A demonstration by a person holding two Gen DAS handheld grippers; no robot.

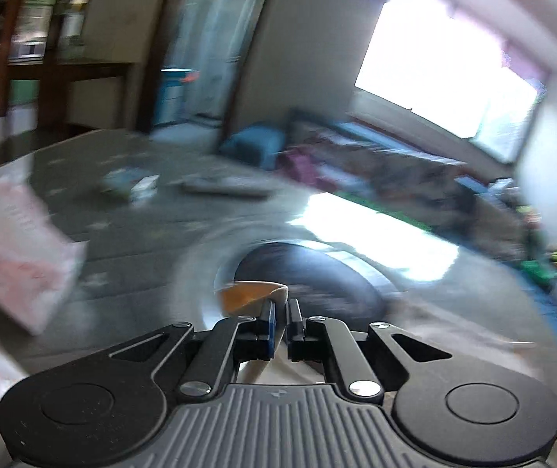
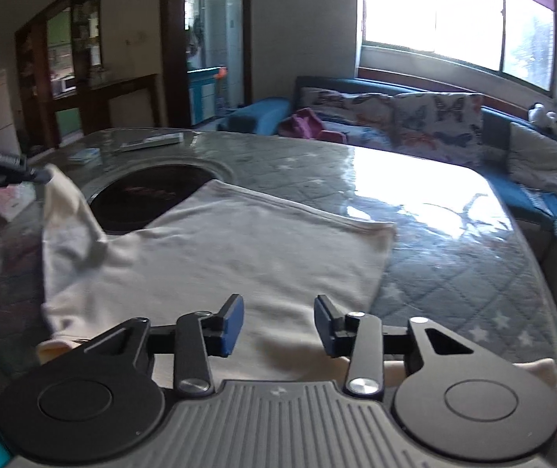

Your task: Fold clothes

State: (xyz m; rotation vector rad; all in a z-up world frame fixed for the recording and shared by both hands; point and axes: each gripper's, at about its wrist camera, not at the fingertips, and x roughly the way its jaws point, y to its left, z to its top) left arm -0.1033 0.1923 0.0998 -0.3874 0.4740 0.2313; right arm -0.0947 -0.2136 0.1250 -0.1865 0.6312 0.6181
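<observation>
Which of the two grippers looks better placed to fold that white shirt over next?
Probably the left gripper: it is shut on a lifted corner of the white cotton shirt, ready to carry it across. The right gripper hangs open above the flat cloth, gripping nothing.

Left wrist view is motion-blurred; the white garment (image 2: 208,257) is partly behind the right gripper (image 2: 278,321)

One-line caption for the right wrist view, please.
Open right tool hovers over a cream garment spread on the quilted table, while the left tool lifts its far corner.
</observation>
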